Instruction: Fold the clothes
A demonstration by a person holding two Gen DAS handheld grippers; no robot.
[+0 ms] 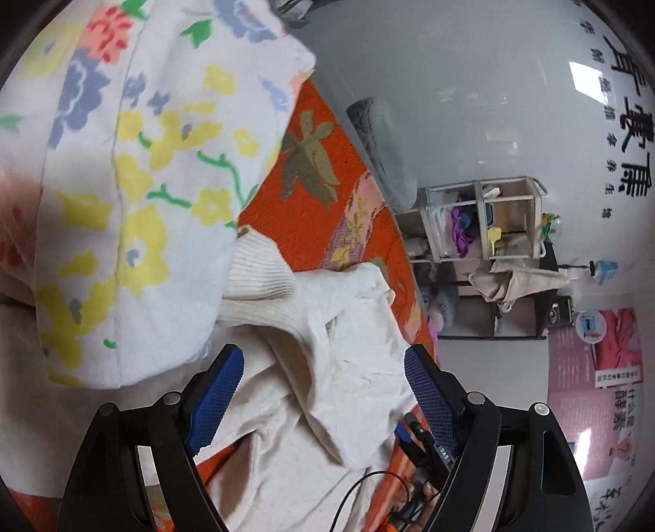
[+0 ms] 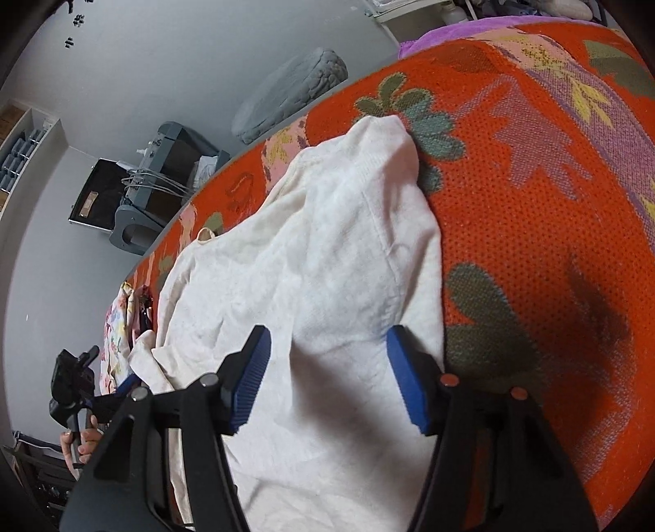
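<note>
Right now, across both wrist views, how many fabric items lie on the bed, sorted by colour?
Cream garment: 1
Floral-print white cloth: 1
Orange patterned blanket underneath: 1
Purple cloth at the far edge: 1
Total: 4
</note>
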